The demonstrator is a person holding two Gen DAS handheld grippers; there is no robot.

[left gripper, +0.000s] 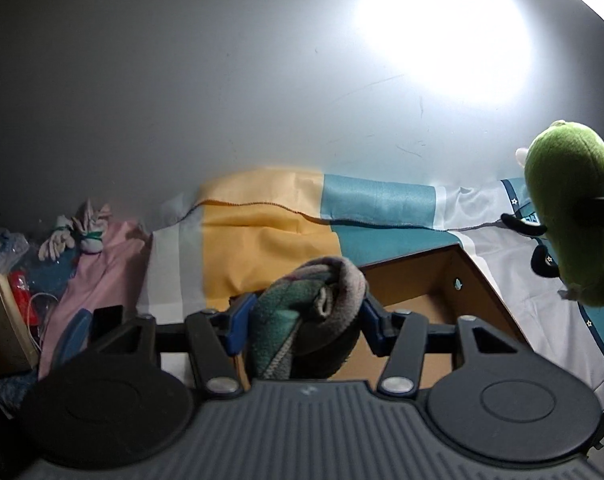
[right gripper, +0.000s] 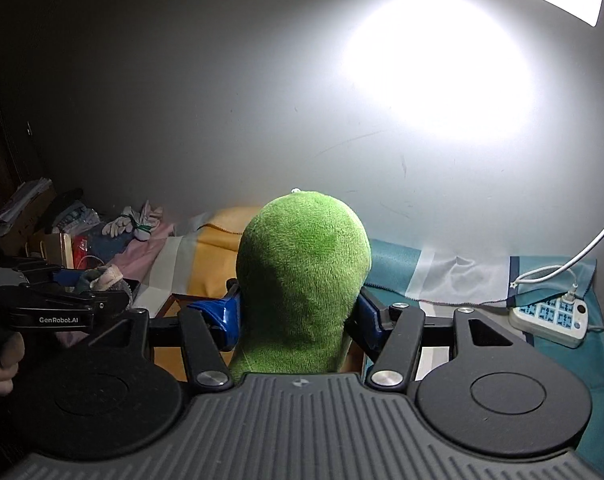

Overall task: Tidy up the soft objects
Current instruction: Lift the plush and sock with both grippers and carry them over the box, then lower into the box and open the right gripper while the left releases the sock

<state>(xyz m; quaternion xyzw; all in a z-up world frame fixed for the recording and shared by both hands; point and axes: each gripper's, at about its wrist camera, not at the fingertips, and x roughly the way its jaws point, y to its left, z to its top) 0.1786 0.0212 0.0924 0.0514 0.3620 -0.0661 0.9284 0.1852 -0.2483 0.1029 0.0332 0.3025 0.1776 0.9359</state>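
**Both grippers loaded, box waiting**

Nearest us, our left gripper [left gripper: 302,320] is clamped on a rolled knit [left gripper: 314,308], grey and green, which bulges up between the blue pads and hangs over the near edge of the open box [left gripper: 434,300]. Our right gripper [right gripper: 298,320] squeezes a green plush [right gripper: 302,272] at its middle; in the left view the plush [left gripper: 574,216] hangs in the air to the right of the box, above the cloth [left gripper: 270,240].

We judge the step to be carrying, with both items lifted and not yet stowed. The next move, as we read it, calls for lowering the knit into the box and letting go, then bringing the plush leftward over it.

Left of the box and further back, a glove bundle [left gripper: 74,236] lies on pink fabric. Right of it, a power strip [right gripper: 550,316] rests on the cloth.
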